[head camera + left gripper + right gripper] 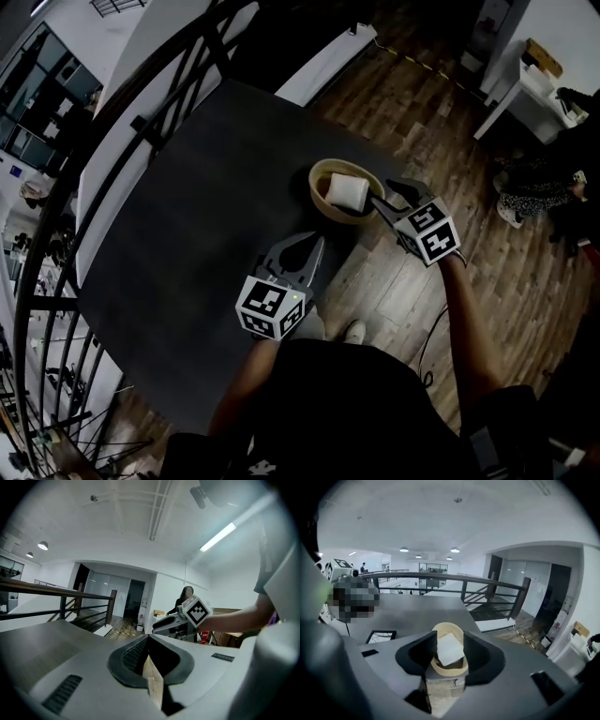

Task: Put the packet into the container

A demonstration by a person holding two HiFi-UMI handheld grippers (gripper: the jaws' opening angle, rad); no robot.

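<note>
A round beige container (320, 178) stands near the right front corner of the dark table (187, 216), and a white packet (347, 192) lies inside it. My right gripper (380, 201) hovers just right of the container, jaws apart with nothing between them. In the right gripper view the packet (450, 648) and the container (449, 666) show through the gap of the right gripper (450, 638). My left gripper (316, 242) is over the table's front edge, short of the container, its tips together and empty. The left gripper (148, 637) view shows the right gripper (155, 627) ahead.
A black railing (112, 141) curves round the table's far and left sides. Wood floor (525, 272) lies to the right, with a white table (525, 94) at top right. A person (183, 597) stands far back in the left gripper view.
</note>
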